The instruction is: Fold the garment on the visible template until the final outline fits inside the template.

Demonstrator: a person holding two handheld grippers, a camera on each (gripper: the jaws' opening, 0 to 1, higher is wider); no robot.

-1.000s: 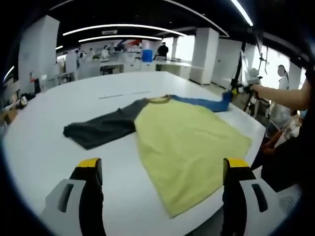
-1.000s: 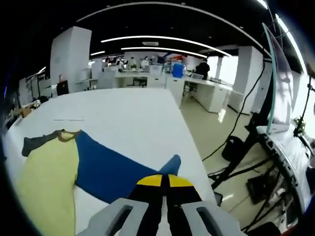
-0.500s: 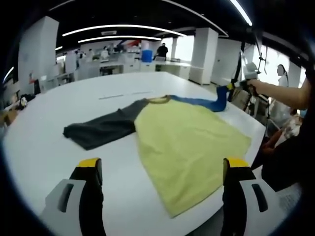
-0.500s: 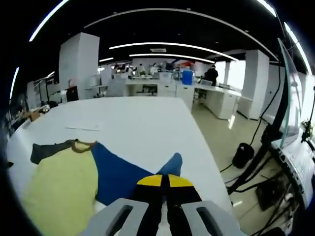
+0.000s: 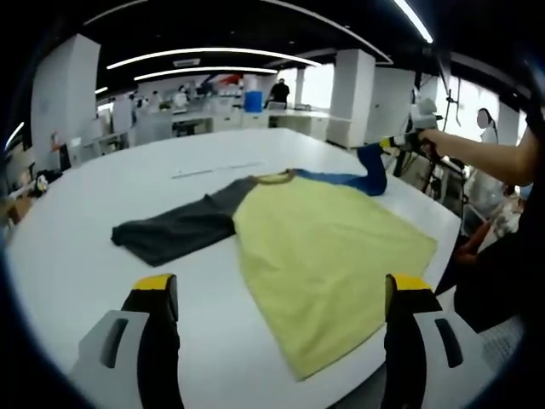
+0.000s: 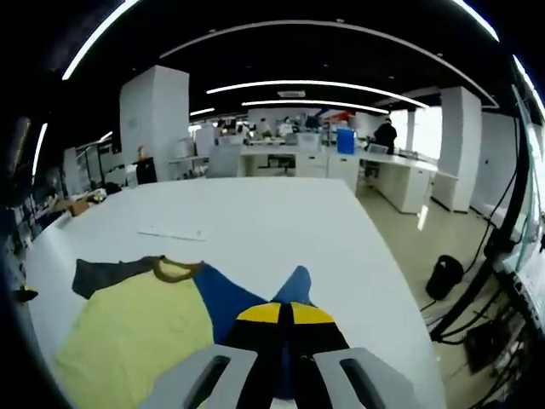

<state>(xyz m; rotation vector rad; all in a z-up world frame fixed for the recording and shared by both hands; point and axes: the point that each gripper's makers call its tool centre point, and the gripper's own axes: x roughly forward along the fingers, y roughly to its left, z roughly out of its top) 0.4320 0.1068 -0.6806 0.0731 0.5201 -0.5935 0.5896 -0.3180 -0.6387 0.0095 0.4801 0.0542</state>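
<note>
A T-shirt lies flat on the white table: yellow body, grey sleeve, blue sleeve. My left gripper is open, low over the table's near side, short of the shirt's hem and touching nothing. My right gripper, held by a person's arm, is shut on the blue sleeve's end and holds it up off the table. In the right gripper view the shut gripper has the blue sleeve running out from its tips toward the collar, yellow body and grey sleeve.
A thin pale strip lies on the table beyond the collar, also visible as a pale strip. The table's right edge is close to the shirt. On the floor past it stand a black bin and cables. Office desks and people are far behind.
My right gripper has lifted the blue sleeve's end off the table and swung it inward toward the shirt body. The left gripper has stayed put and open.
</note>
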